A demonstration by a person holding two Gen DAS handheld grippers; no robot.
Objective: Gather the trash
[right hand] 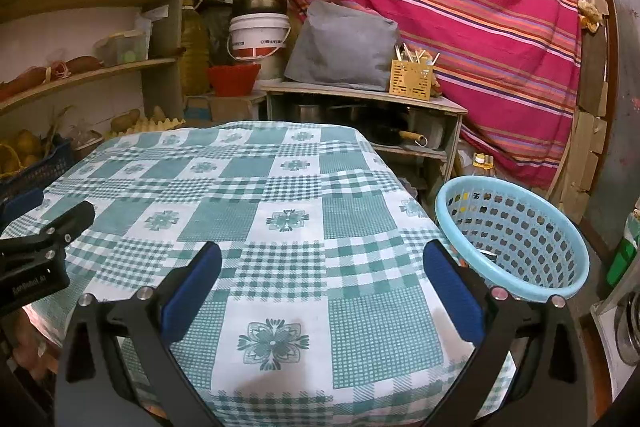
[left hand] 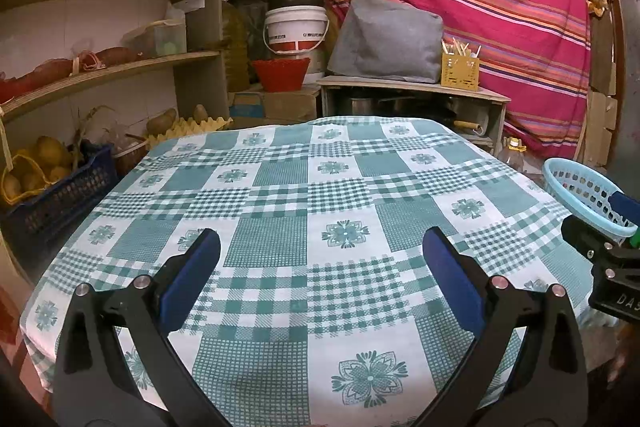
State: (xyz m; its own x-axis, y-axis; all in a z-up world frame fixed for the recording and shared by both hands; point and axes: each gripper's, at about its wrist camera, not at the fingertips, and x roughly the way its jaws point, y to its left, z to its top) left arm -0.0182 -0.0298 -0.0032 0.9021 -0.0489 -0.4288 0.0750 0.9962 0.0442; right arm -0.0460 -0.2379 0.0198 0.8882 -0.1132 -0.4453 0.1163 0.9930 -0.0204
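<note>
A table under a green and white checked cloth (left hand: 280,195) (right hand: 224,187) fills both views, and no trash shows on it. A light blue perforated basket (right hand: 516,239) stands off the table's right side, its rim also in the left wrist view (left hand: 580,195). My left gripper (left hand: 320,247) hovers open over the near half of the cloth, nothing between its blue pads. My right gripper (right hand: 320,259) is open above the near right part of the table, its right finger (right hand: 452,287) close to the basket's rim. The basket's inside looks mostly bare.
Wooden shelves (left hand: 108,67) with tubs, sweet potatoes and a dark crate of potatoes (left hand: 52,195) stand to the left. Behind the table are a white bucket (left hand: 296,27), a red basket (left hand: 280,73), a low cabinet (left hand: 408,95) and a striped pink curtain (left hand: 500,7).
</note>
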